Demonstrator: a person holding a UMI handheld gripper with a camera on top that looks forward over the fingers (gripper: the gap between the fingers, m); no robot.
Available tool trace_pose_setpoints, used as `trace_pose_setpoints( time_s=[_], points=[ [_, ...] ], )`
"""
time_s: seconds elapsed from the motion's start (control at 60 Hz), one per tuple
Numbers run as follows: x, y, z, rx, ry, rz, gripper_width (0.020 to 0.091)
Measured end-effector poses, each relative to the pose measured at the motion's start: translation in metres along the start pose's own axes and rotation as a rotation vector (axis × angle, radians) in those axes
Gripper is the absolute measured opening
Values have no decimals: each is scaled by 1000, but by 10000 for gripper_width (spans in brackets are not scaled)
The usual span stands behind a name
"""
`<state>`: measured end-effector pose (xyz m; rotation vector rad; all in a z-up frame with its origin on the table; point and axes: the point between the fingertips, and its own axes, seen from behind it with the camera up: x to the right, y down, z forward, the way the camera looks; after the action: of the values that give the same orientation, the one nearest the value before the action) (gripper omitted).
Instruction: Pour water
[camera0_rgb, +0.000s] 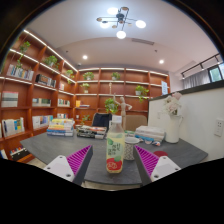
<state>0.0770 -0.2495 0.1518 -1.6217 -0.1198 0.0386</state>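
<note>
A clear plastic bottle with a green and white label bearing a red fruit stands upright on the dark grey table. It rests between my fingers, with a gap at each side. My gripper is open, its magenta pads flanking the bottle left and right. A white mug stands just behind the bottle to its right, partly hidden by it.
Stacks of books lie at the table's far left and more books at the far right. A white vase with flowers stands at the right. Lit bookshelves line the left wall and the back wall.
</note>
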Motion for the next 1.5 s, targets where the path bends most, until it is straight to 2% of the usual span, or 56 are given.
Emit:
trace_pose_setpoints(
  time_s=[0.117,0.133,0.167,0.25,0.483,0.55,0.583,0.617,0.65,0.7,0.767,0.8,0.817,1.1,1.267,1.5],
  points=[
    [-6,21,37,-33,6,11,824],
    [10,13,18,-45,13,5,825],
    [-4,31,53,-56,19,5,825],
    [-5,45,84,-84,34,-3,827],
    [-1,52,131,-96,29,26,821],
    [-4,52,140,-80,16,55,744],
    [-3,51,143,-68,15,61,658],
    [-2,51,146,-59,20,60,479],
    [-6,50,147,-48,-6,63,486],
    [-9,50,148,-41,-25,82,460],
    [-6,49,149,-29,-7,74,410],
    [-4,49,149,-28,12,67,408],
    [-4,49,149,-27,21,61,382],
    [-6,46,151,-13,35,156,381],
    [-49,0,170,66,-93,631,379],
    [-64,-33,203,110,-132,1277,379]
  ],
)
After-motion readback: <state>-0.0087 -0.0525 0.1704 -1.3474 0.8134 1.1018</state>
